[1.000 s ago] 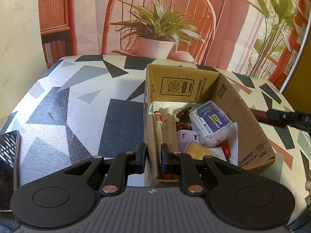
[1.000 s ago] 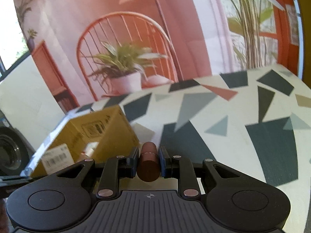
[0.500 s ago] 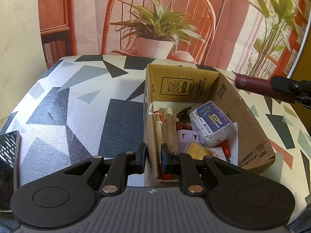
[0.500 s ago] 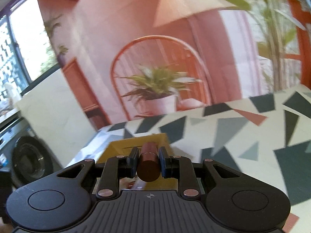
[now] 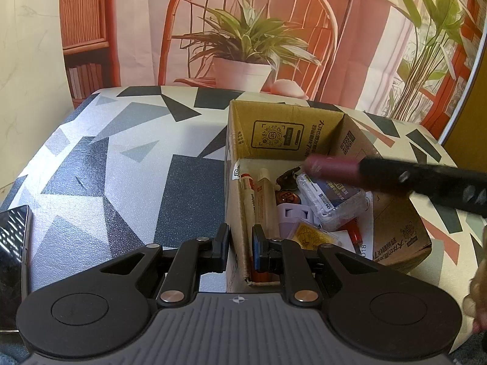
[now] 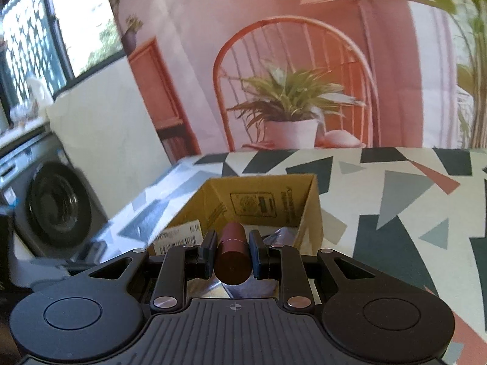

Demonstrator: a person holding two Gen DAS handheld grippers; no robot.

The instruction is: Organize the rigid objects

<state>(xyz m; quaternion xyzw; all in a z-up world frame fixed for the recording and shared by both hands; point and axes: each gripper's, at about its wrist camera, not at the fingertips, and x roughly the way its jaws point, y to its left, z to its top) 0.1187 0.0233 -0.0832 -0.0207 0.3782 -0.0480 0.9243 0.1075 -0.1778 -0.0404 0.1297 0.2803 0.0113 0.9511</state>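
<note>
An open cardboard box (image 5: 395, 213) stands on the patterned table, holding several small items such as a clear plastic case (image 5: 331, 197) and tubes. My left gripper (image 5: 240, 245) is shut on the box's near left wall (image 5: 236, 213), one finger outside and one inside. My right gripper (image 6: 232, 249) is shut on a dark red cylinder (image 6: 232, 254) and holds it above the box (image 6: 258, 194). In the left wrist view the cylinder (image 5: 331, 165) hovers blurred over the box's middle, coming in from the right.
A black phone (image 5: 12, 258) lies at the table's left edge. A printed backdrop with a chair and potted plant (image 5: 243, 54) hangs behind the table. A washing machine (image 6: 54, 210) stands off the table to the left in the right wrist view.
My right gripper has carried the red cylinder left and lower, from outside the box's right wall to above its inside. The left gripper has kept still on the box wall.
</note>
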